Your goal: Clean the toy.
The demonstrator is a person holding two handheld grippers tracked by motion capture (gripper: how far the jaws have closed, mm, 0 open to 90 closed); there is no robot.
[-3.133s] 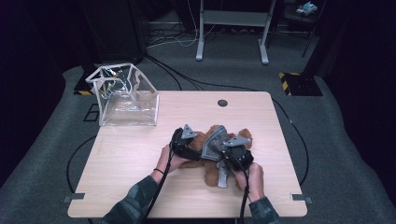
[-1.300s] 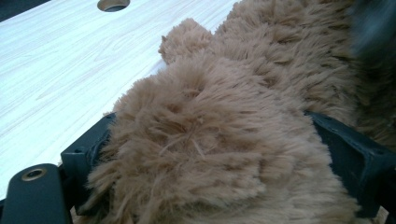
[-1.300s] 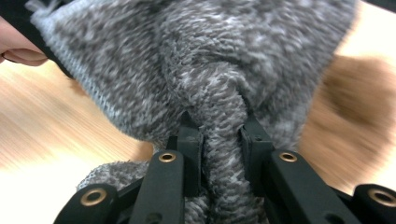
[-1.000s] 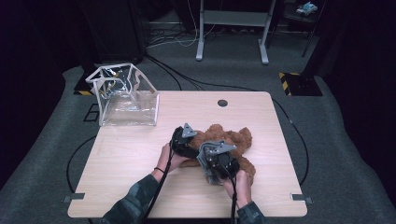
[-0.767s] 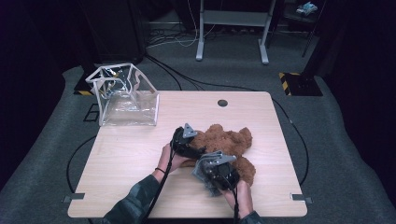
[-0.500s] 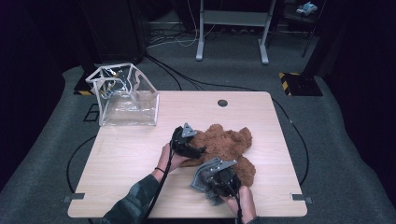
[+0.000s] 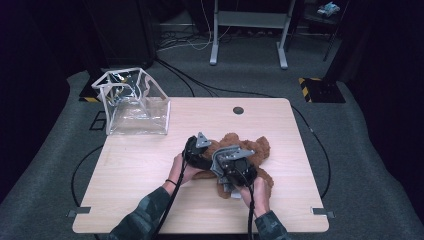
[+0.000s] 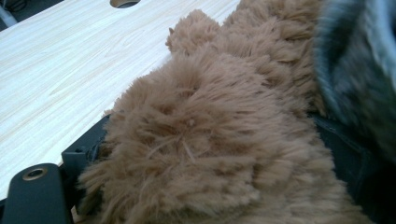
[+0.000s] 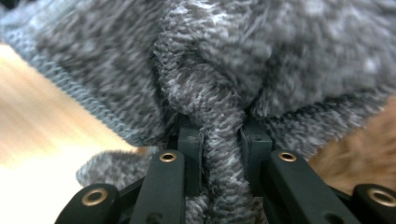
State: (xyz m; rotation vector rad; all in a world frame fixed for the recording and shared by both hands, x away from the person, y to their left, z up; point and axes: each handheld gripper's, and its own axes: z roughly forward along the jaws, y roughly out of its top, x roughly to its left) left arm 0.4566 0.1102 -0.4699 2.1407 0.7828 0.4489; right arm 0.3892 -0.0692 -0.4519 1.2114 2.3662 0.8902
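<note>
With the left gripper (image 7: 196, 152) clamped wide on the teddy bear (image 8: 210, 154) and the right gripper (image 9: 219, 154) pinching its grey knit garment (image 9: 280, 60), dressing is under way; next, pull the fabric steadily.

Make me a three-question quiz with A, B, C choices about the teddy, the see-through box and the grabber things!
1. Where does the clear bag stand?
A. the table's far left corner
B. the table's near right corner
C. on the floor

2. What colour is the teddy bear?
A. white
B. brown
C. green

3. What does the right gripper do?
A. hangs open over bare wood
B. pinches a fold of grey knit cloth
C. holds a cable

Answers:
1 A, the high view shows it on the table at that corner.
2 B, its fur is brown in the left gripper view.
3 B, the jaws squeeze a grey fold between them.
</note>
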